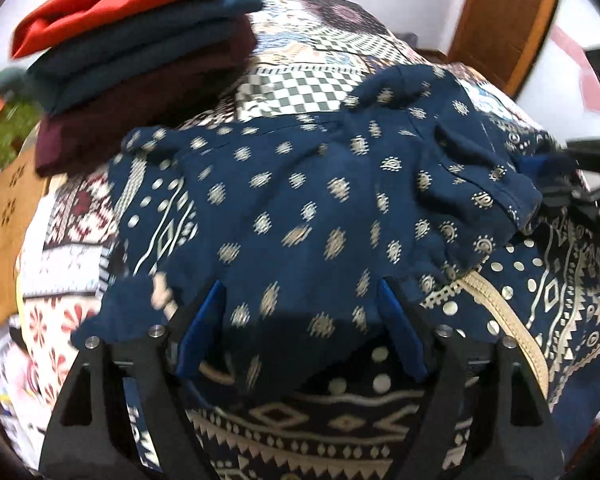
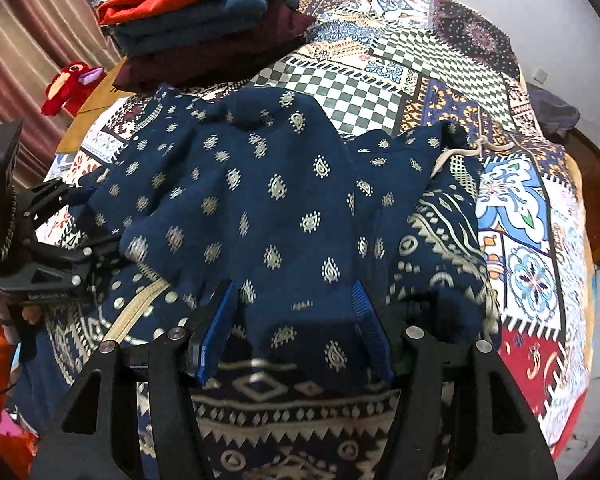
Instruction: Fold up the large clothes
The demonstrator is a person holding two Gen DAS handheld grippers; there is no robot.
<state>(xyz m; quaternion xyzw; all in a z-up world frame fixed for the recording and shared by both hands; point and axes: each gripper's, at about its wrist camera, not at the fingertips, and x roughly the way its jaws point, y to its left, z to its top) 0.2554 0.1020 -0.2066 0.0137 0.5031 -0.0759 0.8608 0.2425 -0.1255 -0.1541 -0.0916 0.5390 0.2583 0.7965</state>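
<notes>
We are looking down at a navy blue cotton garment printed with small cream paisley motifs (image 1: 300, 208), which lies rumpled across a bed covered by a patchwork bedspread of checkerboard and floral panels (image 2: 532, 248). Its lower part shows a broad band of cream geometric borders, and a beige drawstring (image 2: 460, 152) trails from its far right edge in the right wrist view.

The left gripper (image 1: 300, 308) points steeply down with its blue pads spread wide; a fold of the navy cloth passes between them, yet the pads stand clear of it on both sides, so nothing is pinched. The right gripper (image 2: 296, 312) is likewise parted around a fold of the same garment (we see fabric bunched against the inner face of its right pad, though whether it presses we cannot tell).

At the far left corner of the bed sits a stack of folded clothes, red on top, then teal, then maroon (image 1: 140, 40). Beside it in the right wrist view is a red plush toy (image 2: 70, 84), with striped curtains (image 2: 40, 20) behind.
</notes>
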